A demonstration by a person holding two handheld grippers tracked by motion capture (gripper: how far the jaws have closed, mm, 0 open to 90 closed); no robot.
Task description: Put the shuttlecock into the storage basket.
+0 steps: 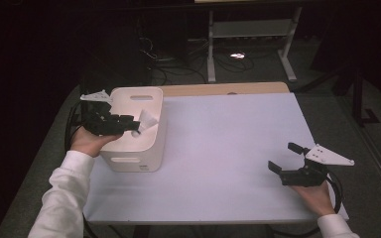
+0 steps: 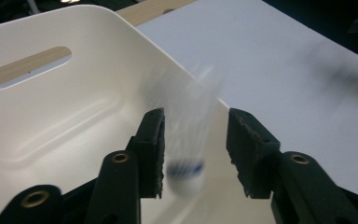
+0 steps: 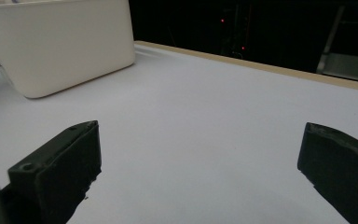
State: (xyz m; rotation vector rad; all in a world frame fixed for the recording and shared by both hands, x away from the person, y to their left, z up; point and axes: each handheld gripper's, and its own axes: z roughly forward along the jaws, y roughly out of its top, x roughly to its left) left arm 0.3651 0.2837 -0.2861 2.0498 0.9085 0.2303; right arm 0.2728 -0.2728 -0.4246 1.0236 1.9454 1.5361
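Observation:
My left gripper [image 1: 135,127] hangs over the open top of a white plastic bin [image 1: 129,161] at the table's left. In the left gripper view its jaws [image 2: 196,119] stand apart above the bin's inside [image 2: 51,107]. Between them is a white shuttlecock [image 2: 186,172] with a blue band, badly blurred; it lies close to the left jaw, with a gap to the right one. In the high view the shuttlecock [image 1: 148,119] shows just past the fingertips. My right gripper [image 1: 283,156] rests low at the table's right, open wide and with nothing in it [image 3: 200,135].
A white sheet [image 1: 228,148] covers the tabletop, with a strip of wood [image 1: 218,89] bare along the far edge. The bin [image 3: 60,42] has slot handles in its walls. A dark floor with cables and a white table frame [image 1: 250,29] lies beyond.

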